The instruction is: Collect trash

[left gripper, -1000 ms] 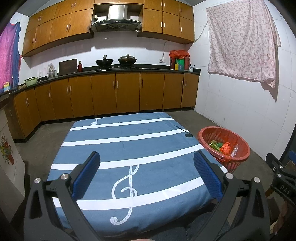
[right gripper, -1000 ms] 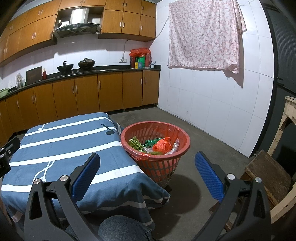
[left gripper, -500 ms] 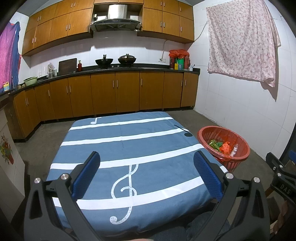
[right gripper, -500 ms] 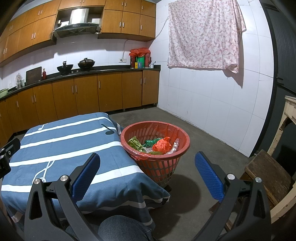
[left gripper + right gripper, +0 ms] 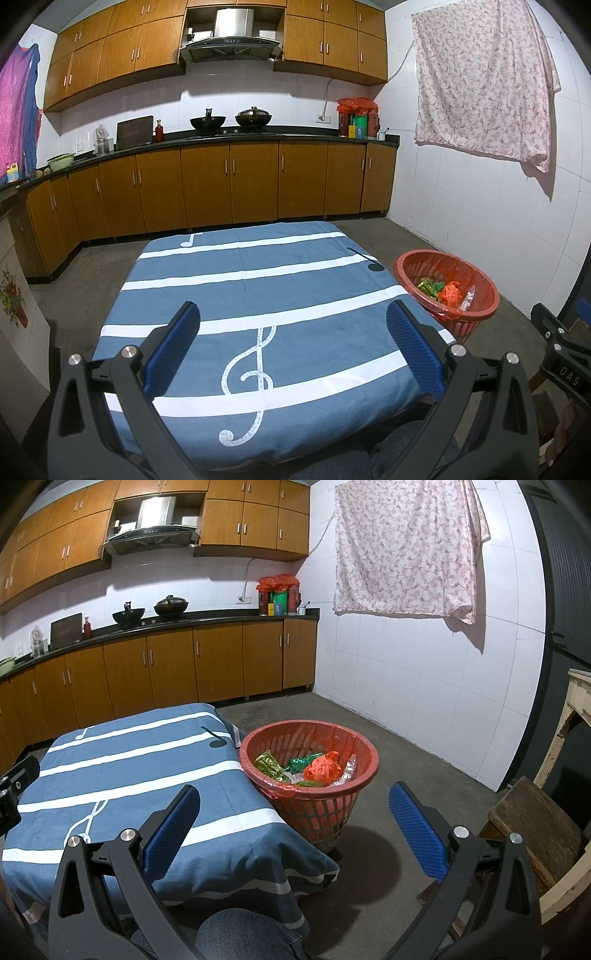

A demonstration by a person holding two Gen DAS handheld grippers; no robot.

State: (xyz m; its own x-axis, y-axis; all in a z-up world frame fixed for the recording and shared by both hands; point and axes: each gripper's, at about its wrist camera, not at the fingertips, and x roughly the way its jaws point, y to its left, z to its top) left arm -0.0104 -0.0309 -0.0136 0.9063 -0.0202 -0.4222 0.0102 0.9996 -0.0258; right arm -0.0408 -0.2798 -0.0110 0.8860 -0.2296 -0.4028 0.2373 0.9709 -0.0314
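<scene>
A red plastic basket [image 5: 354,740] stands on the floor at the table's right corner; it also shows in the left wrist view [image 5: 480,280]. It holds green wrappers [image 5: 269,764], an orange bag [image 5: 323,768] and clear plastic [image 5: 349,768]. The table wears a blue cloth with white stripes and music signs [image 5: 258,280]. My left gripper [image 5: 291,343] is open and empty above the table's near edge. My right gripper [image 5: 293,823] is open and empty, near the basket's front side.
Wooden kitchen cabinets [image 5: 229,184] with pots on the counter line the far wall. A flowered cloth [image 5: 406,546] hangs on the white tiled wall. A wooden stool [image 5: 532,827] and a pale wooden frame [image 5: 576,709] stand at the right. Grey floor lies around the basket.
The left wrist view has shifted very slightly; both grippers stay open and nearly still. The basket and its contents have not moved.
</scene>
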